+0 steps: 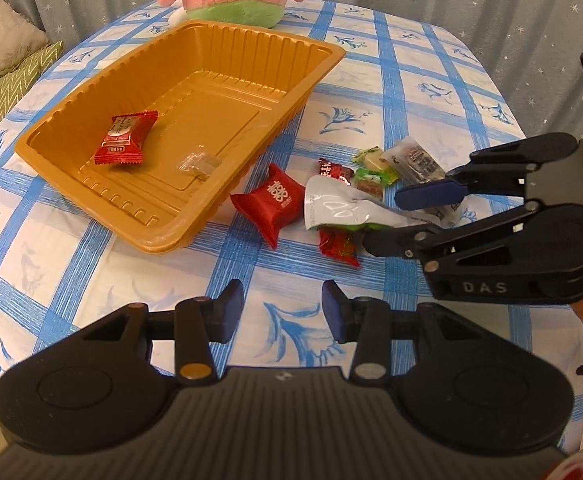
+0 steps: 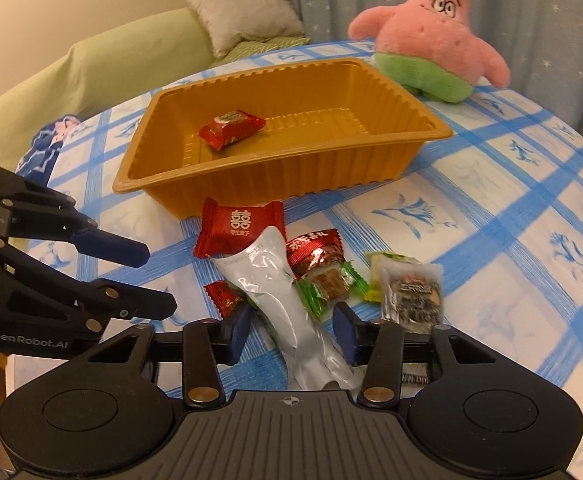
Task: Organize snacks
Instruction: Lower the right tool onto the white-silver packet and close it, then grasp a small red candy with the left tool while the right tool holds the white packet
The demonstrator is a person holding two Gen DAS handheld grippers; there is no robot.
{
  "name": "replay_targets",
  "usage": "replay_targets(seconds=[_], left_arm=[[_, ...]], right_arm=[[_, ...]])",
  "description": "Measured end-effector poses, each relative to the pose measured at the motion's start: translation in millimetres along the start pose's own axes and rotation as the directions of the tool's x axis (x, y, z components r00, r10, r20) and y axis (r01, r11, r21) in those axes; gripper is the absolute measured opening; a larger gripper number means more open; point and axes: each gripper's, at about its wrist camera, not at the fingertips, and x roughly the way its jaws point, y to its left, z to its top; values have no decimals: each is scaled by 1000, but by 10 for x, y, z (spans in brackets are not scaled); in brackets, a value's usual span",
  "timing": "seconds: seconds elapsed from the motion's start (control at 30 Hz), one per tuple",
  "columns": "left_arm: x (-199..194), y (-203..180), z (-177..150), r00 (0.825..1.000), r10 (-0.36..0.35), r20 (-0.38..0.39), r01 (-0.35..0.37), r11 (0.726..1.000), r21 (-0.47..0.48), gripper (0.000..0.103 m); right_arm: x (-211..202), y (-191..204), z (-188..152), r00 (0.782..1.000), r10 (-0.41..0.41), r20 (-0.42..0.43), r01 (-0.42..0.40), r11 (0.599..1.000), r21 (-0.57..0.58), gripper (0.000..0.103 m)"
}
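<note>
**Asker:** What is your right hand-held gripper (image 2: 291, 332) doing?

**Me:** It sits low in the middle of its own view, unclenched. A silver pouch (image 2: 267, 276) lies lengthwise between my two fingers. I see a gap at the right-hand pad, so nothing is pinched.

**Asker:** And the left one?

**Me:** My left hand-held gripper (image 1: 283, 312) is at the bottom centre of its view, released. There is only the checked cloth of the table (image 1: 431, 60) between its pads.

**Asker:** Where are the snacks?

**Me:** Most lie in a loose heap on the table, just right of the tray (image 1: 323, 50) in the left view. The pouch rests on top of the heap. A red packet (image 2: 239, 224) touches its upper end, close to the tray's near wall. Small green and red sweets are beside it, with a clear-wrapped dark one (image 2: 411, 292) at the right.

**Asker:** Anything in the tray?

**Me:** One red candy (image 1: 125, 140) lies on its floor, left of centre. A clear wrapper (image 1: 199, 164) lies a little to its right; I can't tell what it contains.

**Asker:** What is behind the tray?

**Me:** A pink plush (image 2: 431, 40) stands at the table's far edge, in the upper right of the right view.
</note>
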Motion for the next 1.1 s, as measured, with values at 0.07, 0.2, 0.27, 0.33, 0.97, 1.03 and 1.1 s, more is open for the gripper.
replay_targets(seconds=[0.07,0.2,0.27,0.33,0.97,1.03,1.1], left_arm=[[5,9,-2,1000,0,-2,0,1000,-2,40],[6,13,-6,1000,-1,-2,1,1000,-1,40],[7,11,-10,1000,-4,0,4,1000,2,40],[1,0,-15,1000,-8,3,8,1000,7,39],[150,-301,128,997,-14,69,1,980,197,33],[200,-333,148,997,-4,74,-13,973,230,33],[263,-360,166,997,7,71,-26,966,258,32]], right_arm=[[30,15,2,1000,-10,-3,10,1000,-21,40],[49,54,-4,1000,-25,-7,24,998,-60,35],[48,90,-19,999,-31,-12,29,996,-90,30],[33,107,-42,1000,-20,-19,18,996,-92,29],[-590,-147,-257,997,-63,52,46,956,290,28],[-662,-194,-281,996,-69,64,45,947,320,28],[-721,-219,-304,994,-84,70,56,941,334,28]])
